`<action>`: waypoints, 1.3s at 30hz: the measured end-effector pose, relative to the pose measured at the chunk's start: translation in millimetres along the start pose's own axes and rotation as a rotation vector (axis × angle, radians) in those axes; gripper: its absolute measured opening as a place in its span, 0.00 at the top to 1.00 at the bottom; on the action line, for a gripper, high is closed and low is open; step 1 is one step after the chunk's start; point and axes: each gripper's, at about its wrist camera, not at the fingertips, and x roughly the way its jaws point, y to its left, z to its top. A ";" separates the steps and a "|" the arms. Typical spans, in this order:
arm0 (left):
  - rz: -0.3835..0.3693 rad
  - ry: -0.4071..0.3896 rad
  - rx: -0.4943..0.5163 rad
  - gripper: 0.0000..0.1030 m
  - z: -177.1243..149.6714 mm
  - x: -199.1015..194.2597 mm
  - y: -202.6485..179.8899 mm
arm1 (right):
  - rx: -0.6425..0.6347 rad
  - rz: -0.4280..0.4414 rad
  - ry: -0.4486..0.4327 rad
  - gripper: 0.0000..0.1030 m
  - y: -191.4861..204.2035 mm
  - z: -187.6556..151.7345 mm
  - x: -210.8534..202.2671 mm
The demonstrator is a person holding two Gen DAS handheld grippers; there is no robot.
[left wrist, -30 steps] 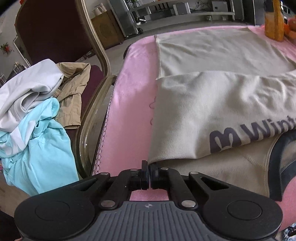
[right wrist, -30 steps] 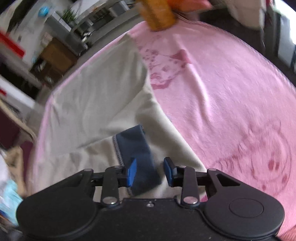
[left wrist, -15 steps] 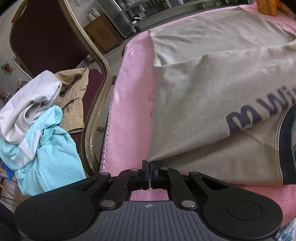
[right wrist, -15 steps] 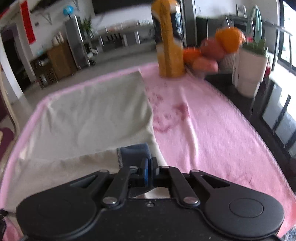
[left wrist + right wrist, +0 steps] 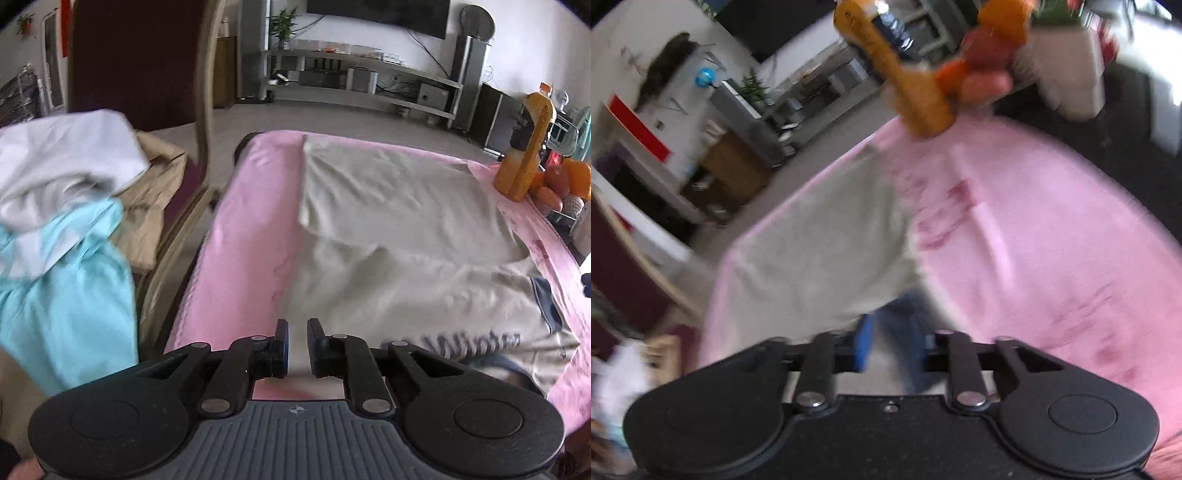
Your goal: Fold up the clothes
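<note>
1. Pink, soft-napped table cover (image 5: pixel 255 206) spreads over the whole work surface; faint darker pink print shows on it in the right wrist view (image 5: pixel 1034 229).
2. Beige T-shirt (image 5: pixel 388 229) lies flat on the cover, matte knit, softly creased. Near part is folded over the far part; the fold edge runs crosswise. Grey-purple block lettering (image 5: pixel 476 341) and a navy collar band (image 5: pixel 545 301) sit at the near right corner.
3. Left gripper (image 5: pixel 297 345): black fingers parted with a narrow gap, nothing between them. The tips hover at the shirt's near left edge, where cloth meets pink cover.
4. Right gripper (image 5: pixel 892 349): view is motion-blurred. Blue-padded fingers (image 5: pixel 863 345) stand apart; navy cloth of the shirt (image 5: pixel 820 258) shows in the gap, but whether the pads touch it cannot be told.
5. Orange juice bottle (image 5: pixel 524 147), squared with a moulded handle, stands at the far right of the cover, just beside a heap of round orange and red fruit (image 5: pixel 563 181).
6. Chair (image 5: pixel 199 110) left of the table, curved pale frame, dark maroon back. Piled on it: crumpled white garment (image 5: pixel 62 162), pale aqua garment (image 5: pixel 70 291), tan garment (image 5: pixel 151 206).
</note>
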 end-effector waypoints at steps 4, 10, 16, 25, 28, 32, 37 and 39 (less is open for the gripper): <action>-0.110 0.098 0.099 0.91 10.0 44.2 -34.2 | 0.127 0.135 0.198 0.83 -6.9 -3.2 39.8; -0.110 0.164 0.234 0.89 -13.4 67.8 -66.7 | 0.142 0.080 0.415 1.00 -17.9 -23.6 85.7; 0.020 0.165 0.108 0.90 -29.7 39.3 -30.4 | 0.057 -0.172 0.146 0.91 -26.2 -14.9 25.4; 0.033 0.055 0.001 0.88 -31.3 18.9 -20.0 | 0.055 0.096 0.073 0.81 -11.2 -13.5 -0.8; 0.030 0.033 -0.009 0.88 -31.6 11.3 -19.7 | 0.016 0.144 0.084 0.78 -1.7 -17.7 -3.7; 0.022 0.010 -0.013 0.88 -33.8 -13.5 -14.5 | 0.050 0.215 0.114 0.76 9.1 -21.1 -15.2; 0.005 -0.071 -0.023 0.88 -15.1 -43.4 -15.3 | -0.036 0.325 0.094 0.76 56.1 -9.8 -40.7; 0.006 -0.110 -0.033 0.88 -5.3 -55.2 -14.1 | -0.093 0.366 0.072 0.76 78.4 -3.7 -51.0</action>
